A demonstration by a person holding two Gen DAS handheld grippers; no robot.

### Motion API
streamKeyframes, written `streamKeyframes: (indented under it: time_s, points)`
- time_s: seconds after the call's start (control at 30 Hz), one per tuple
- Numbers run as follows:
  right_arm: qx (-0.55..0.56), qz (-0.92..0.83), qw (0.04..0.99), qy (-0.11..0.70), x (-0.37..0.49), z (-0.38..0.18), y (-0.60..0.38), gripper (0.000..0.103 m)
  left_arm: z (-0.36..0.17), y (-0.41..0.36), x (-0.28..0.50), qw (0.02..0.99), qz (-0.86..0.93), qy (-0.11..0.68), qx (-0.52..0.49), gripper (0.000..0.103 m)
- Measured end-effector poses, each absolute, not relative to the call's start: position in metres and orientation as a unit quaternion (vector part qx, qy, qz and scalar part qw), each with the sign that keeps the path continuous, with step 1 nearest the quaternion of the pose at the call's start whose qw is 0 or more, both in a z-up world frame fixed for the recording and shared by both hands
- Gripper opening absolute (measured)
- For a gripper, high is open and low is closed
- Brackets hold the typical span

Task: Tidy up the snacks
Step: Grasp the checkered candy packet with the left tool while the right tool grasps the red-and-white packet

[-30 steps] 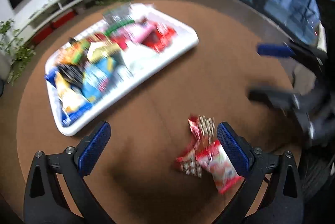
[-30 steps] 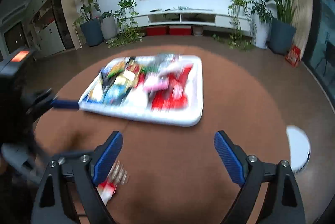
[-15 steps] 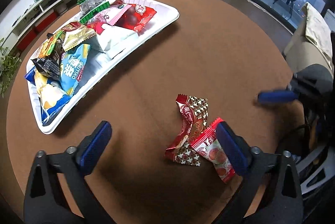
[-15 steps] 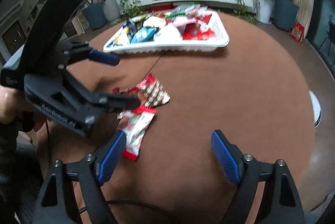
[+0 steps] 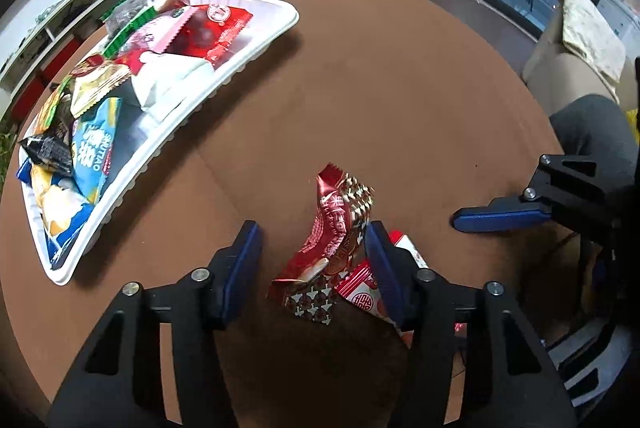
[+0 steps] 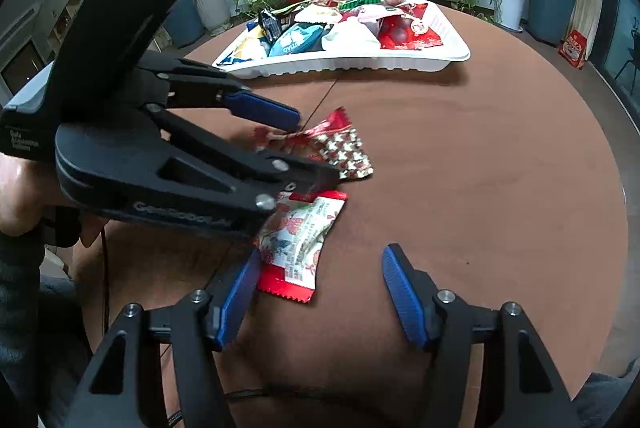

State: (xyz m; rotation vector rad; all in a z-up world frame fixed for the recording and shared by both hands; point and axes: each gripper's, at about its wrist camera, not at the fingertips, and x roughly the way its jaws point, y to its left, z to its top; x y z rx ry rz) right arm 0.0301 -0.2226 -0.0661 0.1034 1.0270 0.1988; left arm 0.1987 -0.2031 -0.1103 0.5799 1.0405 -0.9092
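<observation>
Lying near the table's [image 5: 400, 76] front edge, well apart from the white tray [image 5: 240, 68] of snacks toward the far left edge, two loose packets are seen. The red patterned packet [image 5: 336, 236] is straddled by the left gripper [image 5: 316, 252], whose jaws stand apart and not yet clamped; its long axis runs roughly along the fingers, away from the hand. The strawberry packet [image 6: 300, 240] lies just beside it, partly under the left gripper's right finger, it seems. The right gripper [image 6: 320, 288] is held open nearer this second packet.
</observation>
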Motion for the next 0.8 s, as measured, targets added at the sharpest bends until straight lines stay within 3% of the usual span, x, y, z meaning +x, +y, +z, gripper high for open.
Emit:
streamKeyframes:
  time_s: [0.17,0.3,0.47,0.5,0.8]
  points:
    - [0.046,0.091,0.865,0.491,0.033,-0.066,-0.217,0.066,-0.112,-0.206,0.196,0.731,-0.418,0.469,0.265,0.045]
    - [0.046,0.087,0.866,0.491,0.035,-0.066,-0.216,0.066,-0.111,-0.202,0.199,0.739,-0.412,0.467,0.256,0.033]
    - [0.054,0.079,0.866,0.490,0.036,-0.066,-0.217,0.066,-0.110,-0.200,0.203,0.743,-0.413,0.465,0.245,0.030]
    - [0.056,0.077,0.866,0.490,0.037,-0.066,-0.217,0.066,-0.109,-0.199,0.204,0.746,-0.411,0.465,0.240,0.024]
    - [0.048,0.080,0.864,0.496,0.046,-0.067,-0.203,0.066,-0.100,-0.178,0.218,0.766,-0.391,0.473,0.189,0.022]
